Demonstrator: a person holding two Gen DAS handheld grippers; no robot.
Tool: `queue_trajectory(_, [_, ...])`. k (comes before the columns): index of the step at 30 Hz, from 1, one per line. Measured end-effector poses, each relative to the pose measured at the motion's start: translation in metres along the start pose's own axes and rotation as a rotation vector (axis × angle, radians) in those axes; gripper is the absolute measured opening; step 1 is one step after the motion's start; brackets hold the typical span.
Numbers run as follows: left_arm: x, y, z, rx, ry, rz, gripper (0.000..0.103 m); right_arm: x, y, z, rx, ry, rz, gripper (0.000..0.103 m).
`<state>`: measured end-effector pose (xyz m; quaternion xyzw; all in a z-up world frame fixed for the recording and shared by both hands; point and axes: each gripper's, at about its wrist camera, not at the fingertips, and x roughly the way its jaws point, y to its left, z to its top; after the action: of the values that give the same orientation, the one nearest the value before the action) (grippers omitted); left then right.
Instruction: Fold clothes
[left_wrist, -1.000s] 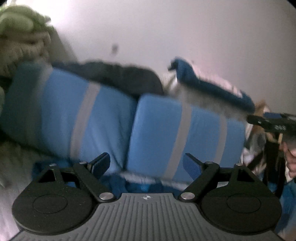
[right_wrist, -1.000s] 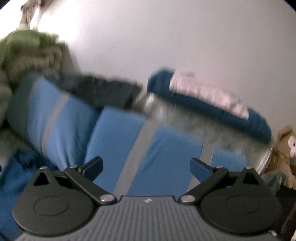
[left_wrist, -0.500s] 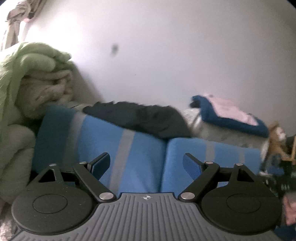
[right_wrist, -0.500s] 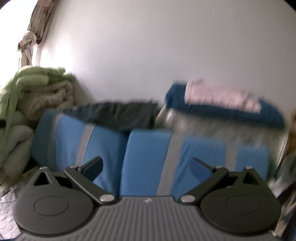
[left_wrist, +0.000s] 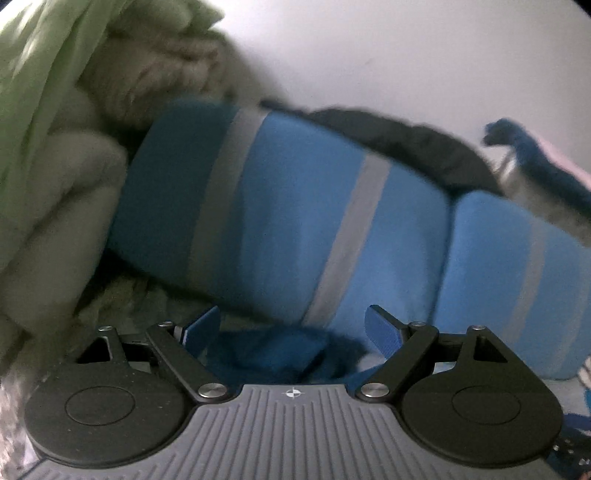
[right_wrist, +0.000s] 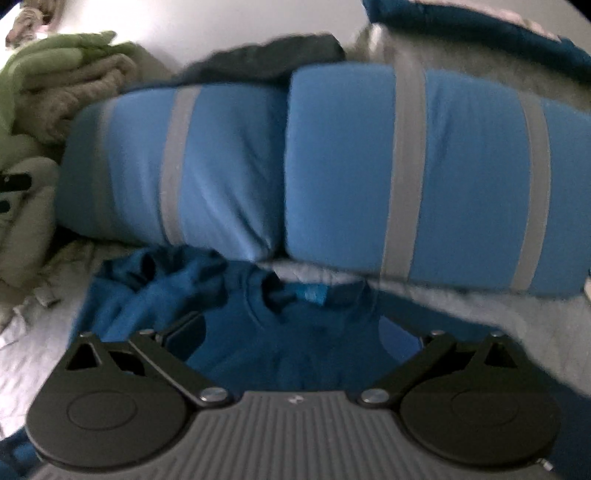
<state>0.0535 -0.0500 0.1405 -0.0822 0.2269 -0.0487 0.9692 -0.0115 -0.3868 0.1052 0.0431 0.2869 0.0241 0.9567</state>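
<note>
Shirt (right_wrist: 295, 332) lay flat on bed (right_wrist: 480, 314), just below blue pillows (right_wrist: 332, 166), collar toward pillows. Right gripper (right_wrist: 291, 336) sat nearer, over chest part, fingers wide, holding nothing. Left gripper (left_wrist: 291, 328) wide too, empty, above crumpled sleeve edge (left_wrist: 273, 350).

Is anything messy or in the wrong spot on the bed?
Yes. The dark blue shirt lies crumpled below the striped blue pillows, one sleeve bunched up at the left. A dark garment is slung over the pillows' top.
</note>
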Motion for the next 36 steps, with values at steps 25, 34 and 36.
queue_trajectory(25, [0.115, 0.077, -0.084, -0.286, 0.332, -0.066, 0.008, 0.035, 0.005, -0.048, 0.076, 0.064, 0.009, 0.103])
queue_trajectory(34, [0.078, 0.039, -0.056, -0.149, 0.267, -0.166, 0.007, 0.036, 0.009, -0.049, 0.052, 0.072, 0.013, 0.103])
queue_trajectory(36, [0.068, 0.026, -0.052, -0.101, 0.255, -0.192, 0.007, 0.035, 0.009, -0.050, 0.050, 0.074, 0.016, 0.103])
